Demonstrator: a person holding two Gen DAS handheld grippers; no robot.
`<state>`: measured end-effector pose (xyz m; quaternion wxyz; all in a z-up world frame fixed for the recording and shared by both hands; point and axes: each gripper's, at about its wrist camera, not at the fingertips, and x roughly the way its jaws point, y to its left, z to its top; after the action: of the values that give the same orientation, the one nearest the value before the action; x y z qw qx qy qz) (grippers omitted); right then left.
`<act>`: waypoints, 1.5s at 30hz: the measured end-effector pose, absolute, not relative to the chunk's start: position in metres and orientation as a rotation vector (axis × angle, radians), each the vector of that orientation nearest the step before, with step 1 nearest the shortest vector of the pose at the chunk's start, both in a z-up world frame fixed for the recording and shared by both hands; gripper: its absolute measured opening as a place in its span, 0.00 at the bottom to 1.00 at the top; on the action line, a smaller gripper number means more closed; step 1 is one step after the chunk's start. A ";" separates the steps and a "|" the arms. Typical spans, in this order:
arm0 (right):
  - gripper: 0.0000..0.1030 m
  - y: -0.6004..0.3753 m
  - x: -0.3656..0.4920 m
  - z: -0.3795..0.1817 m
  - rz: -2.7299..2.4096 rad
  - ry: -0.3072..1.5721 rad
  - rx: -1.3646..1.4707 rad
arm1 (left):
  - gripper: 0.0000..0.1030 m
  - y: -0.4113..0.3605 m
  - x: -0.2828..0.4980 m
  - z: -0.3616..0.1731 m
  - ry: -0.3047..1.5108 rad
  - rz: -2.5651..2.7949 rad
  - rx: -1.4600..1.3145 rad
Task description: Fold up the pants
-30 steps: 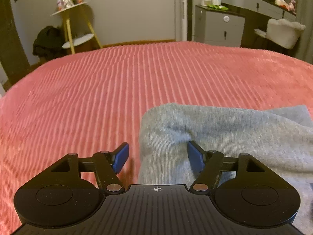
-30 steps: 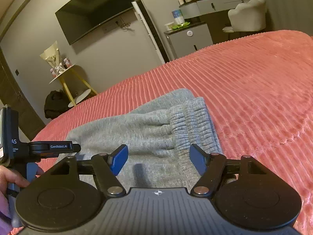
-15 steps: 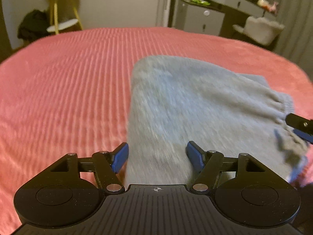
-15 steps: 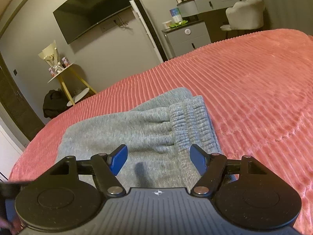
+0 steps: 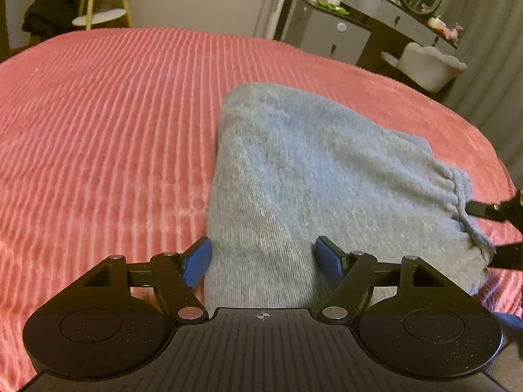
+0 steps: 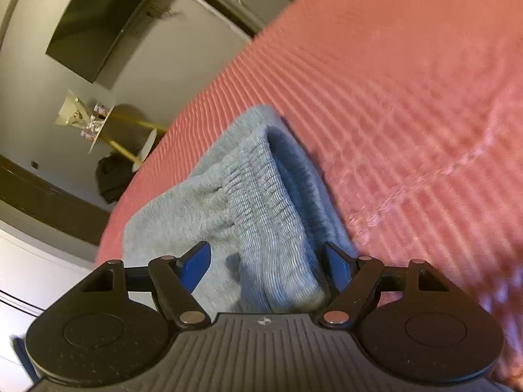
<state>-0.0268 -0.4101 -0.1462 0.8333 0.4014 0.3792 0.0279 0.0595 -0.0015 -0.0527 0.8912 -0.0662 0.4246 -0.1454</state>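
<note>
Grey knit pants [image 5: 313,183] lie folded on the red ribbed bedspread [image 5: 108,124]. My left gripper [image 5: 263,258] stands open over the near left end of the fold, with cloth under and between its blue pads [image 5: 196,261]. In the right wrist view the pants [image 6: 209,209] show their ribbed waistband [image 6: 271,215]. It runs between the pads of my right gripper [image 6: 266,264], whose jaws are opening and do not press the cloth. The right gripper's black fingers [image 5: 483,210] show at the right edge of the left wrist view, either side of the waistband corner.
Bedspread [image 6: 408,104] stretches far to the left of and beyond the pants. Past the bed stand a grey dresser [image 5: 330,32], a white chair [image 5: 428,65] and a yellow-legged side table [image 6: 114,130]. A dark screen [image 6: 98,23] hangs on the wall.
The left gripper swung along the fold, so the pants now fill its view. The right gripper rolled, closed in on the waistband, and its jaws widened. The left gripper left the right wrist view.
</note>
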 end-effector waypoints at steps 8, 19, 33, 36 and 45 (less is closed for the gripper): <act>0.23 -0.403 -0.013 -0.118 0.199 0.698 0.714 | 0.61 0.002 0.063 -0.042 0.844 -0.333 -0.157; 0.71 -0.432 -0.009 -0.147 0.052 0.784 0.717 | 0.75 -0.001 0.076 -0.052 0.924 -0.362 -0.148; 0.77 -0.397 0.041 -0.165 0.212 0.881 0.676 | 0.89 -0.007 0.133 -0.085 1.026 -0.410 -0.282; 0.66 -0.394 0.042 -0.162 0.232 0.883 0.659 | 0.72 -0.013 0.130 -0.080 0.971 -0.466 -0.246; 0.84 -0.395 0.054 -0.165 0.233 0.936 0.724 | 0.71 -0.027 0.138 -0.081 0.970 -0.451 -0.216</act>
<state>0.0535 -0.3948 -0.1649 0.8237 0.3403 0.4401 0.1094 0.1385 -0.0267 -0.0815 0.8548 -0.1026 0.4612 -0.2146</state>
